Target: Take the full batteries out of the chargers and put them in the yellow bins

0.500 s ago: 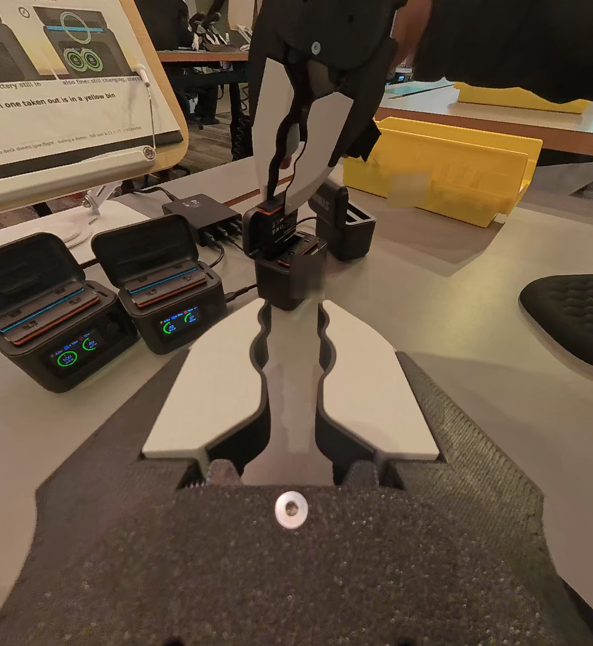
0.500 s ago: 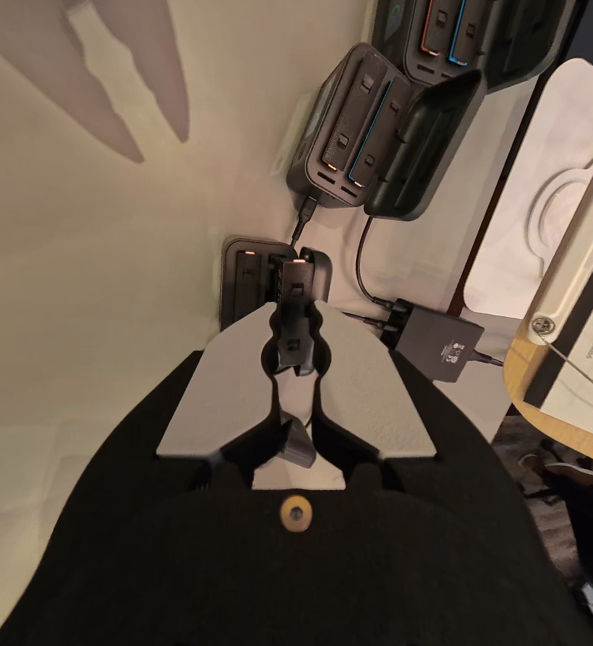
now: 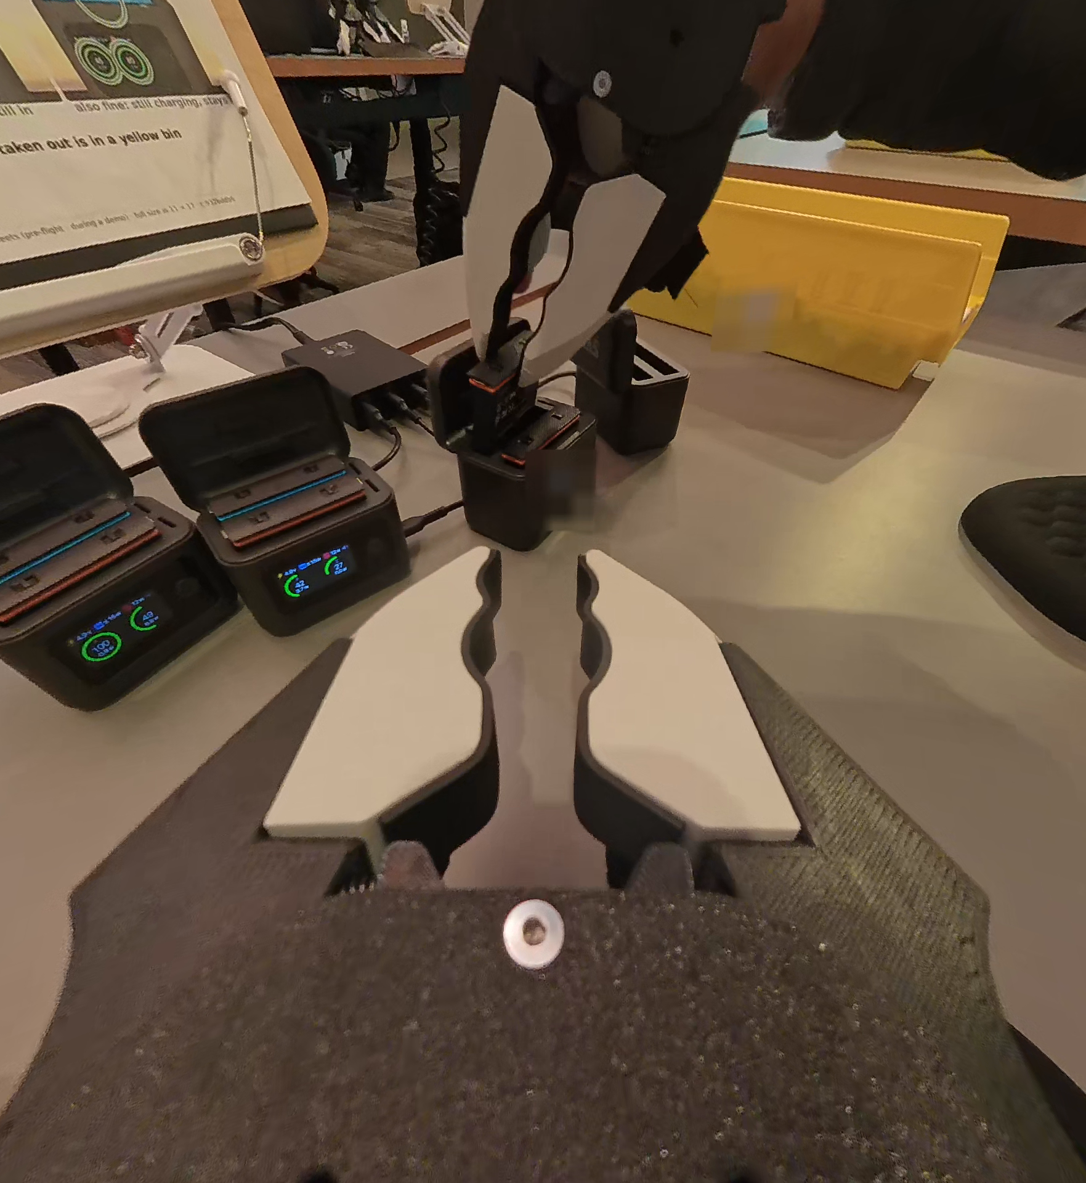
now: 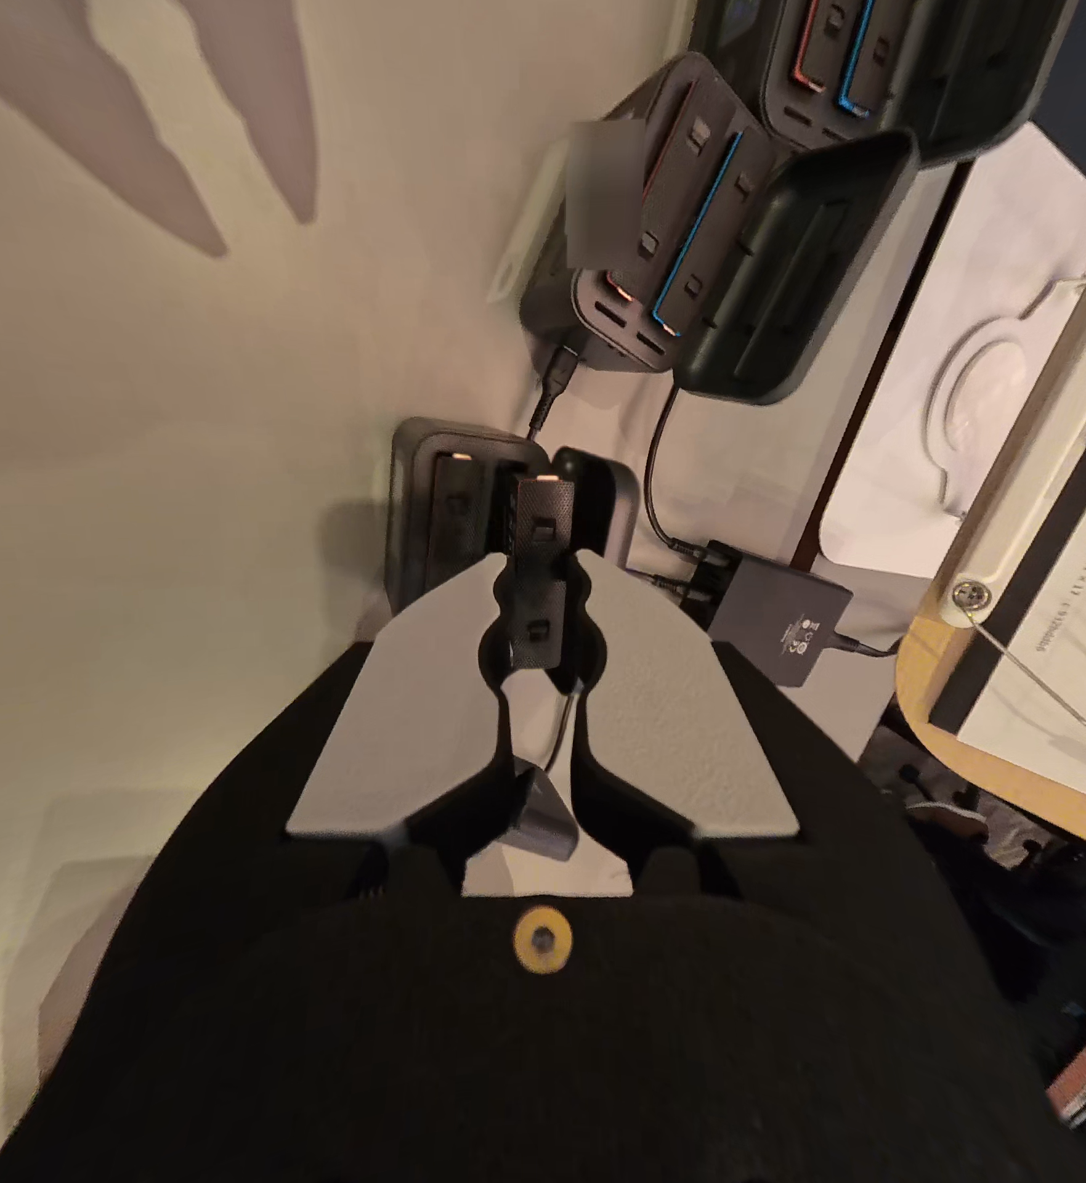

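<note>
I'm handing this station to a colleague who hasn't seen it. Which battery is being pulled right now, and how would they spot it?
Start at the row of open black chargers on the grey table. The third charger from the left has no lit screen, unlike the two left of it. The orange-edged battery stands partly lifted from its slot, pinched by the right gripper; its neighbour sits fully seated.

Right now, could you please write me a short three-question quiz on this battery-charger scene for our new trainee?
1. True or false: the right gripper is shut on a battery that is partly out of its charger.
2. Multiple choice: the left gripper is A) shut on a battery, B) open and holding nothing, C) resting in the yellow bin.
3. Fill in: the battery left in that same charger has an ______ edge.

Key: 1 true; 2 B; 3 orange.
</note>
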A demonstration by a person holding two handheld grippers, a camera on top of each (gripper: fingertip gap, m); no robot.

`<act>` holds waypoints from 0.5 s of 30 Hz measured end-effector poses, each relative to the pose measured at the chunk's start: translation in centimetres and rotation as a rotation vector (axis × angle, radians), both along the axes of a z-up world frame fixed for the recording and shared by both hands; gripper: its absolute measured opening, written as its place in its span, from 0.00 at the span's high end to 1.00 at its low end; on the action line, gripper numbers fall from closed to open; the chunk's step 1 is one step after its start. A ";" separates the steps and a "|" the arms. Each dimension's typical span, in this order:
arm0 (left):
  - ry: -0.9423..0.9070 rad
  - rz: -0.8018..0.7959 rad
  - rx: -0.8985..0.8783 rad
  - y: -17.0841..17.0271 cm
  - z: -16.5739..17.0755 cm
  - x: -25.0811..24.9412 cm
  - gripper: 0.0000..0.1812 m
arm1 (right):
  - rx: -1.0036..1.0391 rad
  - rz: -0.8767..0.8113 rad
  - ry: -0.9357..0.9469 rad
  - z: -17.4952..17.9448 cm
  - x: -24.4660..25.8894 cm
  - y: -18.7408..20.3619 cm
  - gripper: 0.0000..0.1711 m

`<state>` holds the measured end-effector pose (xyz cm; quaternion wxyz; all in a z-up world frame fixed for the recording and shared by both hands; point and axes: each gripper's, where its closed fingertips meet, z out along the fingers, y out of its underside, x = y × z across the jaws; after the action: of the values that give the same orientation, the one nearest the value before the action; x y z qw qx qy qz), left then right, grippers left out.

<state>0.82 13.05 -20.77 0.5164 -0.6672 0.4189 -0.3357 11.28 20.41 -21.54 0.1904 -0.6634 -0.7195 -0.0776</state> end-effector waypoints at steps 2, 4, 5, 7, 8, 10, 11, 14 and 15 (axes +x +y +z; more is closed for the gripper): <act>0.004 -0.005 0.000 -0.1 -0.1 0.1 0.88 | -0.018 -0.018 0.012 0.0 0.2 0.3 0.92; 0.008 -0.011 -0.001 -0.2 -0.2 0.2 0.88 | -0.044 -0.037 0.036 0.0 0.2 0.6 0.92; 0.010 -0.015 -0.002 -0.2 -0.3 0.2 0.88 | -0.056 -0.044 0.043 0.0 0.2 0.8 0.92; 0.013 -0.023 -0.006 -0.4 -0.4 0.4 0.89 | -0.098 -0.062 0.055 0.0 0.2 1.0 0.92; 0.015 -0.027 -0.006 -0.4 -0.5 0.4 0.89 | -0.133 -0.071 0.065 0.0 0.2 1.0 0.92; 0.018 -0.030 -0.001 -0.5 -0.5 0.4 0.89 | -0.198 -0.087 0.089 0.0 0.1 1.0 0.92; 0.018 -0.030 0.000 -0.5 -0.5 0.4 0.89 | -0.221 -0.090 0.096 0.0 0.1 1.0 0.92; 0.018 -0.033 -0.001 -0.5 -0.5 0.4 0.89 | -0.276 -0.086 0.108 0.0 -0.1 0.4 0.92; 0.019 -0.034 -0.004 -0.5 -0.6 0.4 0.89 | -0.279 -0.084 0.100 -0.1 0.0 0.3 0.92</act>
<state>1.26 12.55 -21.33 0.5053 -0.6640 0.4347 -0.3388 11.27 20.74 -21.68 0.1284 -0.7158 -0.6847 0.0484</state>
